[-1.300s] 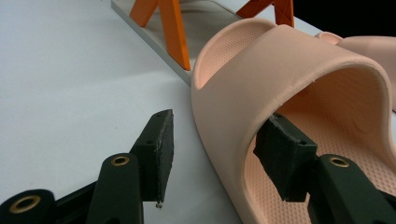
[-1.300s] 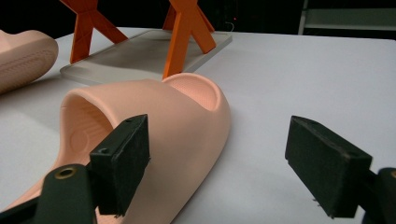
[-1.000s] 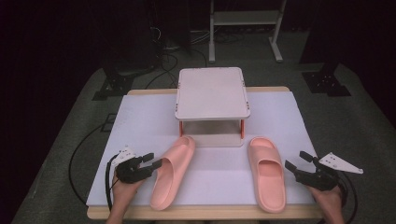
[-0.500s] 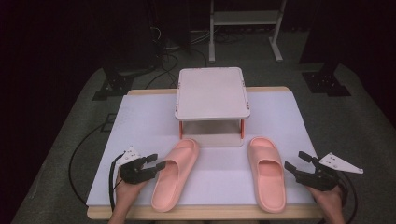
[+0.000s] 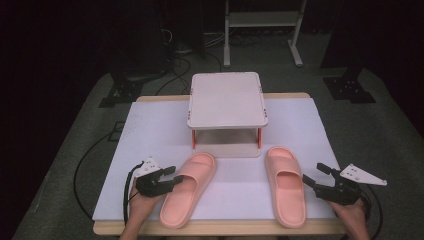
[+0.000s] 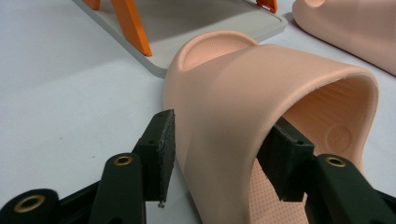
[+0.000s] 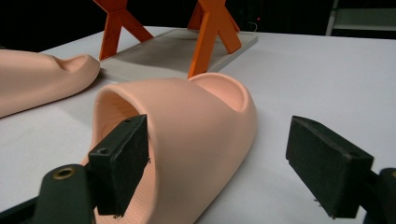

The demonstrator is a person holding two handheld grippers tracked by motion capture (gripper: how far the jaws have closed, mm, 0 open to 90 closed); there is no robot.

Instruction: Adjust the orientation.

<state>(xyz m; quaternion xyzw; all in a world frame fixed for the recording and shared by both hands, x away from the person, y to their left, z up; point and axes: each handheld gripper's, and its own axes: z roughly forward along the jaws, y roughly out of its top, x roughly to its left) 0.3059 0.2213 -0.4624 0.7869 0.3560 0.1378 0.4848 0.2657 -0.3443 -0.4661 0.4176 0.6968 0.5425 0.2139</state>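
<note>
So in the high view there's a bench (image 5: 150,125) covered in white, and two peach-pink slides on it down in the lower half of the frame. The left slipper (image 5: 189,187) sits lower centre-left, angled so its toe tips toward the upper right, and the right slipper (image 5: 285,183) is lower centre-right, lying pretty much straight up and down the frame. Just above them, in the middle of the frame, there's a small pale rack (image 5: 227,100) on orange legs, with a flat base plate right by the toes of both slides. The left tongs (image 5: 175,178) are at the lower left, and in the left gripper view you can see the jaws straddling the strap wall of that slipper (image 6: 261,93), one pad outside and the other tucked inside the opening. They look close on it, but I can't tell if they're actually pinching. The right tongs (image 5: 315,176) are at the lower right, spread wide open, just beside the outer edge of the other slide. In the right gripper view, one pad sits right by the strap (image 7: 187,121) and the other hangs over bare bench.
</note>
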